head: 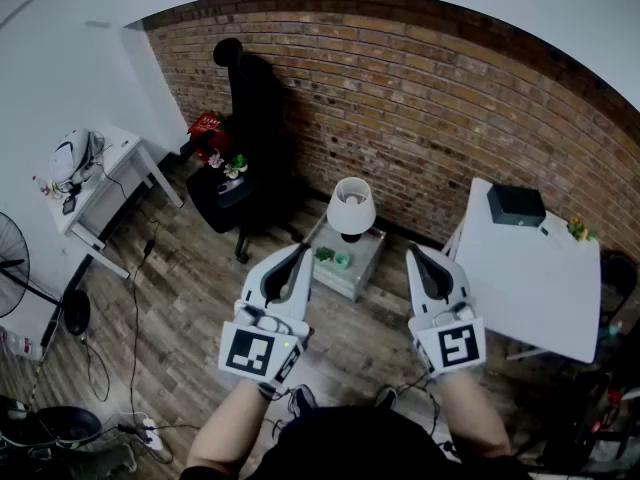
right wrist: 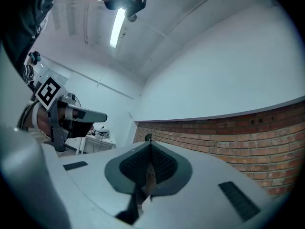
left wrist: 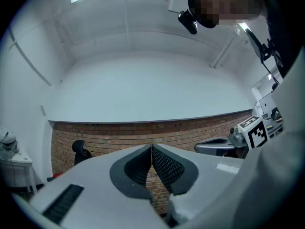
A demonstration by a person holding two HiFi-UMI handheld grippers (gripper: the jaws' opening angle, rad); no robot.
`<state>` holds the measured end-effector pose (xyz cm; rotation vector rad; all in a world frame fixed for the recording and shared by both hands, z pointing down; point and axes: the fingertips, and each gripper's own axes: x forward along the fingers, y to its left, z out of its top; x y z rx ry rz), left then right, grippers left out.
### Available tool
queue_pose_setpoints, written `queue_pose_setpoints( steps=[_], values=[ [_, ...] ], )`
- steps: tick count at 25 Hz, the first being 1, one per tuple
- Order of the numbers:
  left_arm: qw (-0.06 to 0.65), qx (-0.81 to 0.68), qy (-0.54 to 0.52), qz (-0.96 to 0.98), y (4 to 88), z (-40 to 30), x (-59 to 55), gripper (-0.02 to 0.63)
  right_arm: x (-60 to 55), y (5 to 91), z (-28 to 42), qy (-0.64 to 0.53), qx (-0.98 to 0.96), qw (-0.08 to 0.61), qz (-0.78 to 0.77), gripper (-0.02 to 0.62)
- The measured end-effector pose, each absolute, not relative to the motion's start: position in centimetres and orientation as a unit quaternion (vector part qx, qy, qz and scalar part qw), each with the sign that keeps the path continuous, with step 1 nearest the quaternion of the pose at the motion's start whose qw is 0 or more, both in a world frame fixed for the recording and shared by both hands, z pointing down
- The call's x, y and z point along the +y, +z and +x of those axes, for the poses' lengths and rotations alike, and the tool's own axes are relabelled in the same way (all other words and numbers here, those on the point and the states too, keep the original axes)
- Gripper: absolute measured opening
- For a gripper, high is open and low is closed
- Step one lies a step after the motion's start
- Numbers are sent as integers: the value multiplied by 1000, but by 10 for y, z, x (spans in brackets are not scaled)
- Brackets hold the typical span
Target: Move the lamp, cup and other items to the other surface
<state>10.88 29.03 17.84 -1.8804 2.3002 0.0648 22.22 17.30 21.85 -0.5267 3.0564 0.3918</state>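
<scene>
Left gripper (head: 298, 256) & right gripper (head: 414, 254) sit closed & empty, well short of the lamp (head: 351, 208). Risk: grabbing it too high could tip it over.

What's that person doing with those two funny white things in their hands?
A person stands holding white tongs in each hand. The left tongs and the right tongs are both shut and hold nothing. They point toward a small low grey table that bears a white-shaded lamp and some small green things. Nothing is touched yet. To the right stands a bigger white square table with a black box on it.
</scene>
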Motion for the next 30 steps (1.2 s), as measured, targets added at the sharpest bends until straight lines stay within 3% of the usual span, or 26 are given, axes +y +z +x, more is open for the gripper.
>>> queue_pose_setpoints(
  steps=[20,22,24,26,30],
  values=[
    [80,767,31,-636,182,66,316,8,180,219,186,104,977,26,-185,10],
    [73,765,32,-639,187,53,324,28,192,222,171,99,979,19,-175,117],
    [63,760,32,-646,193,40,333,128,206,223,155,98,981,19,-167,187],
    [55,753,28,-655,200,27,344,172,220,225,142,102,980,17,-170,202],
    [49,740,24,-670,212,0,362,181,241,234,119,113,976,-3,-187,204]
  ],
)
